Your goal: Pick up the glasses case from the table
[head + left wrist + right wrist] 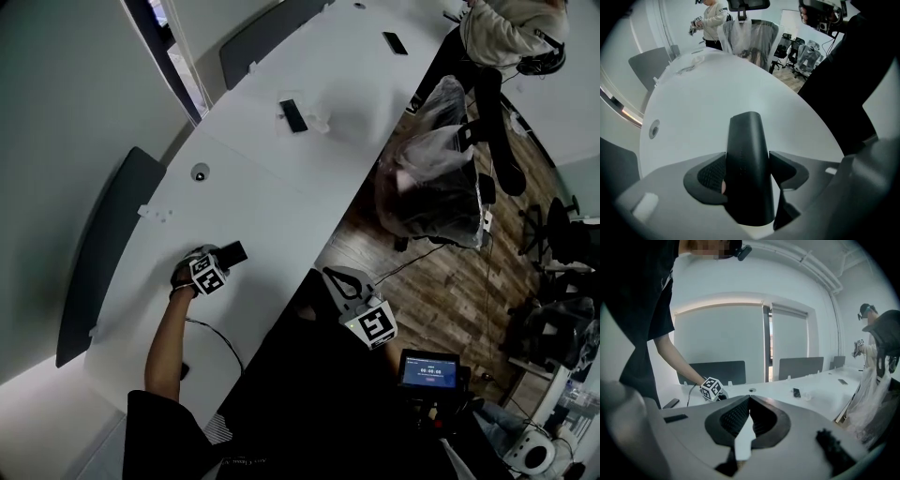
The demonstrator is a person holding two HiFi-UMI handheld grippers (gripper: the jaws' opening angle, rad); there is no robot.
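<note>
Black and smooth-shelled, the glasses case (746, 140) runs lengthwise between the pads of the left gripper (749, 174) at the lower middle of the left gripper view. Its far end reaches out over the white table (717, 84).

The step in hand looks like the lift itself. To do it well, I would raise the case straight up and slowly, without rolling the wrist. The shell is rounded and probably slick, and the pads seem to sit toward its near end, so a jerk could make the free end sag or the case slip out. A harder squeeze seems needless.

The left jaws stand about half spread and pinch the case on both flanks. Whether it has cleared the table I cannot tell. In the head view this grip sits at lower left.

The right gripper (749, 401) hangs off the table at lower middle, its jaw tips pressed together with nothing between them. Farther up the table lies a dark phone (293, 115), well apart.
</note>
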